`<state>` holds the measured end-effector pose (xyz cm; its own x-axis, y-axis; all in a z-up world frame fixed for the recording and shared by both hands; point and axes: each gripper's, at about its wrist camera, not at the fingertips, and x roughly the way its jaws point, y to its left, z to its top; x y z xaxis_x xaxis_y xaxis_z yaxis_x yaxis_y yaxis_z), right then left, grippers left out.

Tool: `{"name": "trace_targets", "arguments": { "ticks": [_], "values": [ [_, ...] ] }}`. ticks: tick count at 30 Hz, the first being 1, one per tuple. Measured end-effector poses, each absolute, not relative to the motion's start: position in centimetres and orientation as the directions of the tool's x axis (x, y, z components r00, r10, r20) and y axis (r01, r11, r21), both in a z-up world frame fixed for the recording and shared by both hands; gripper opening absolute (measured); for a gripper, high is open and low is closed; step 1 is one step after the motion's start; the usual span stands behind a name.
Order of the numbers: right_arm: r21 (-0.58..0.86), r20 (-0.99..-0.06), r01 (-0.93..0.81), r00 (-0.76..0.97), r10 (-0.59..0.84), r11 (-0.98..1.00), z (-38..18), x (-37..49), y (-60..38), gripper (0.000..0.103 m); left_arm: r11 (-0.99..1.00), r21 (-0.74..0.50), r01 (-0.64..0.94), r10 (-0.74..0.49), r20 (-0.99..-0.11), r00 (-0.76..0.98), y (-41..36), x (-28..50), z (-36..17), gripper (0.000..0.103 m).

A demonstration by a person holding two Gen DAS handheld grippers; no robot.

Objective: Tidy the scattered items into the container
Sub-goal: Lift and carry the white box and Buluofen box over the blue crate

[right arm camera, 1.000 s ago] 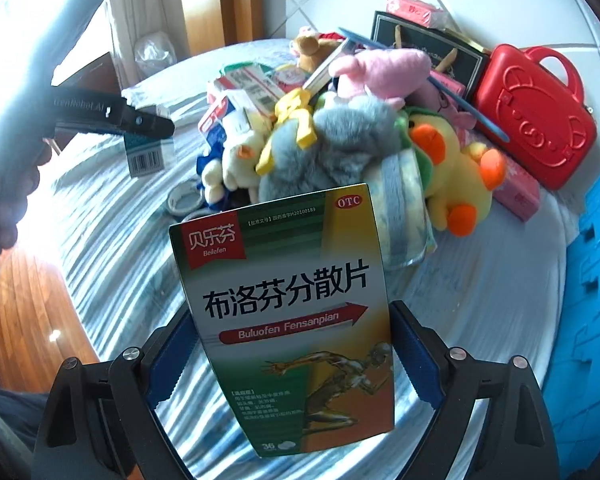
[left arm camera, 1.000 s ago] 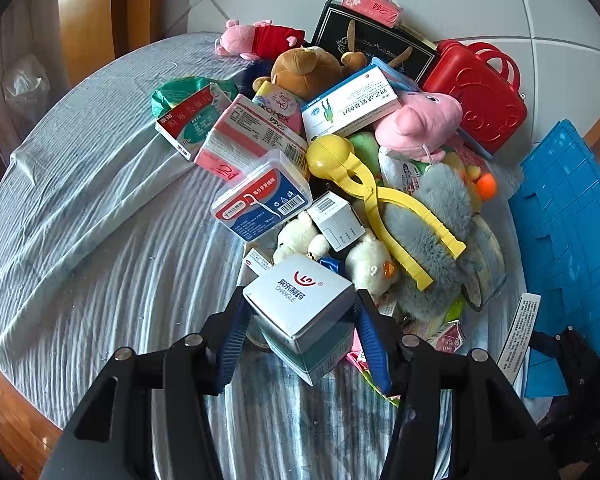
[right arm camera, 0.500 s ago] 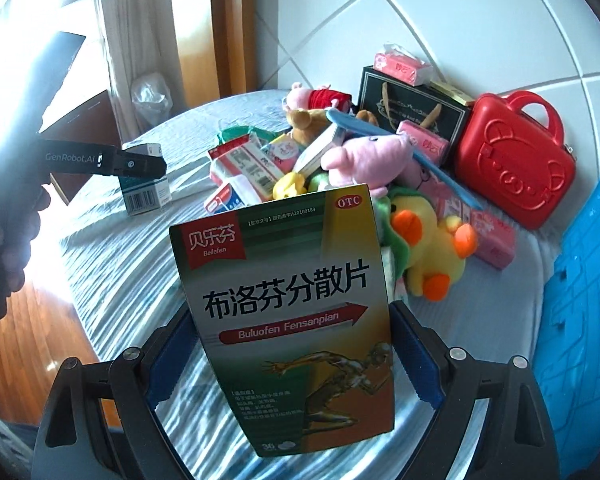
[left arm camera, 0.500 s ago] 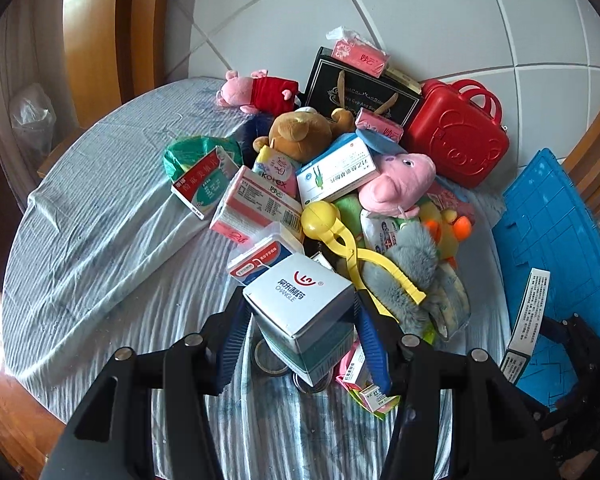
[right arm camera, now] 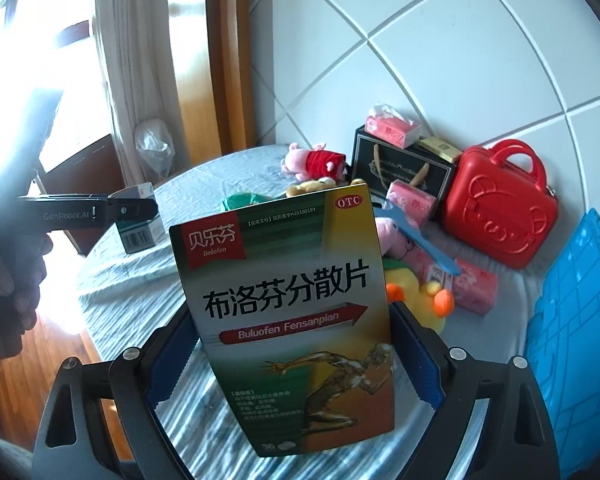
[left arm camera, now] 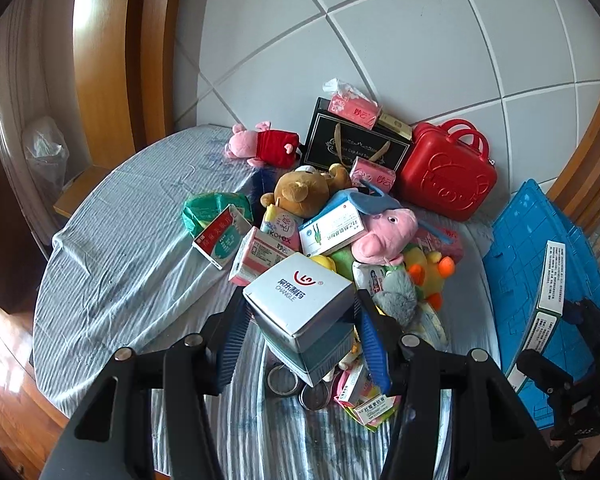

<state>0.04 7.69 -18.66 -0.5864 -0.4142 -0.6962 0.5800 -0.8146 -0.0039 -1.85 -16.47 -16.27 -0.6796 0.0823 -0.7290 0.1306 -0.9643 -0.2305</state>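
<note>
My left gripper (left arm camera: 300, 322) is shut on a small white and teal medicine box (left arm camera: 300, 304), held well above the table. In the right wrist view that same box (right arm camera: 138, 226) shows at the left, in the left gripper held by a hand (right arm camera: 8, 280). My right gripper (right arm camera: 296, 348) is shut on a tall green and yellow ibuprofen box (right arm camera: 292, 312), which fills the middle of that view; the same box (left arm camera: 546, 300) shows edge-on at the right of the left wrist view. A blue crate (left arm camera: 540, 264) lies at the table's right edge.
A heap of plush toys (left arm camera: 384, 232), medicine boxes (left arm camera: 330, 228) and tissue packs (left arm camera: 372, 174) covers the cloth-covered table (left arm camera: 112, 264). A red case (left arm camera: 446, 182) and a black gift bag (left arm camera: 352, 148) stand against the tiled wall. Wooden floor lies at the left.
Both grippers have risen with their boxes still clamped; the table and the heap look smaller and lower, and more of the wall shows.
</note>
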Motion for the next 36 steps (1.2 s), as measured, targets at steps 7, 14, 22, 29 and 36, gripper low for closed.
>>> {"name": "trace_targets", "arguments": {
  "ticks": [7,14,22,29,36],
  "values": [
    [0.067,-0.670,0.530,-0.604,-0.431,-0.846,-14.7,0.1,9.1,0.092,-0.968,-0.208,0.143,0.045,-0.701,-0.712,-16.6,-0.9,-13.0,0.052],
    [0.098,-0.644,0.514,-0.620,-0.448,-0.852,-11.6,0.0,10.4,0.092,-0.966,-0.205,0.155,0.024,-0.673,-0.739,-16.2,-0.1,-10.1,0.052],
    [0.131,-0.623,0.515,-0.622,-0.474,-0.847,-9.3,0.1,11.2,0.092,-0.962,-0.205,0.182,0.002,-0.669,-0.743,-16.1,0.5,-8.9,0.052],
    [0.140,-0.599,0.536,-0.624,-0.502,-0.833,-7.7,0.3,11.4,0.092,-0.958,-0.216,0.188,-0.004,-0.646,-0.763,-15.6,0.7,-7.6,0.052],
    [0.151,-0.562,0.561,-0.629,-0.537,-0.814,-6.1,0.5,11.7,0.092,-0.958,-0.213,0.193,-0.017,-0.627,-0.779,-14.6,0.9,-6.4,0.052]
  ]
}}
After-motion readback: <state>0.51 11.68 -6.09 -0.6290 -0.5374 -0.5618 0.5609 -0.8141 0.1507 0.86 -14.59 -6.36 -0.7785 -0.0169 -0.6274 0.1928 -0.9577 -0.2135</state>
